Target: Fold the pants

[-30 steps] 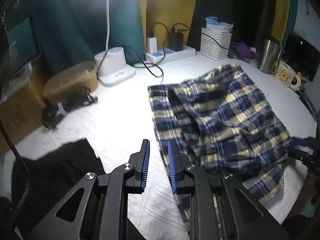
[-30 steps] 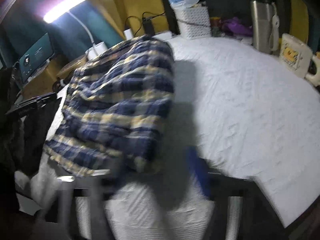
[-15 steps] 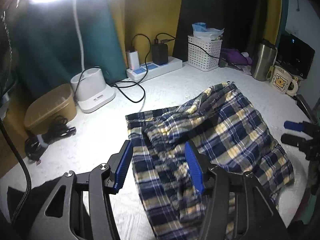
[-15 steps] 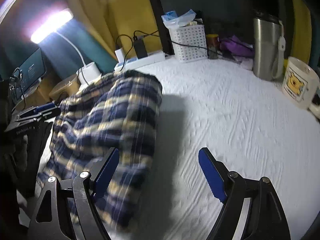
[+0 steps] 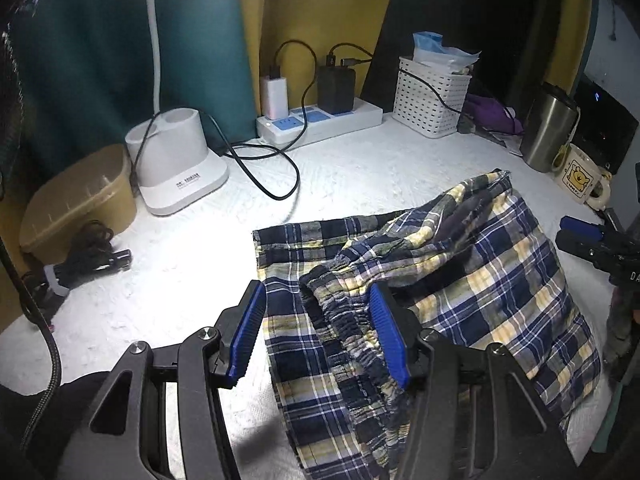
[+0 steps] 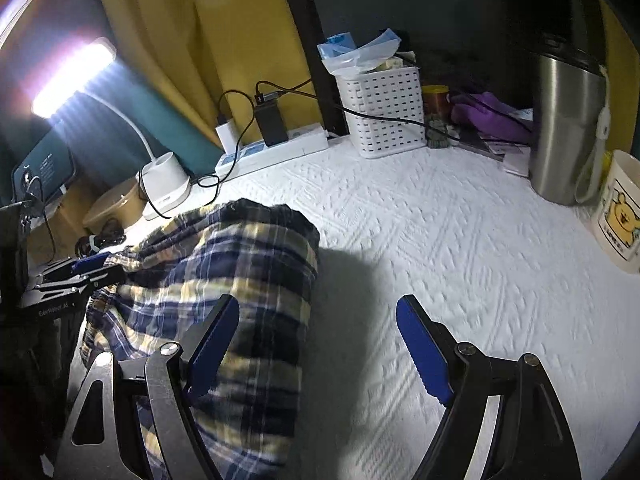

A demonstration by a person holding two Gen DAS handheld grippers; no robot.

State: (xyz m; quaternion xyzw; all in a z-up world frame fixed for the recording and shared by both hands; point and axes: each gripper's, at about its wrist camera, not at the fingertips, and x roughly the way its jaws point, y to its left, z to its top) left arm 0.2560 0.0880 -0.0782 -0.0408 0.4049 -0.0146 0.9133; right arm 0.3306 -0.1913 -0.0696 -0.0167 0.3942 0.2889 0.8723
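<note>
The plaid pants [image 5: 440,280] lay bunched on the white quilted tabletop [image 5: 360,168], partly folded, navy, yellow and white checks showing. The gathered elastic waistband [image 5: 352,316] ran toward the near edge, rumpled and doubled over a flat lower layer. The left gripper [image 5: 318,334] hovered over the waistband, jaws spread and gripping nothing. The right gripper [image 6: 318,350] stood at the pants' far side, jaws spread wide, one blue pad above the cloth, the other above bare tabletop. Behind stood a white lamp base [image 5: 178,168], power strip [image 5: 320,122], perforated white basket [image 5: 432,98], steel tumbler [image 5: 548,138] and bear-print mug [image 5: 580,178].
</note>
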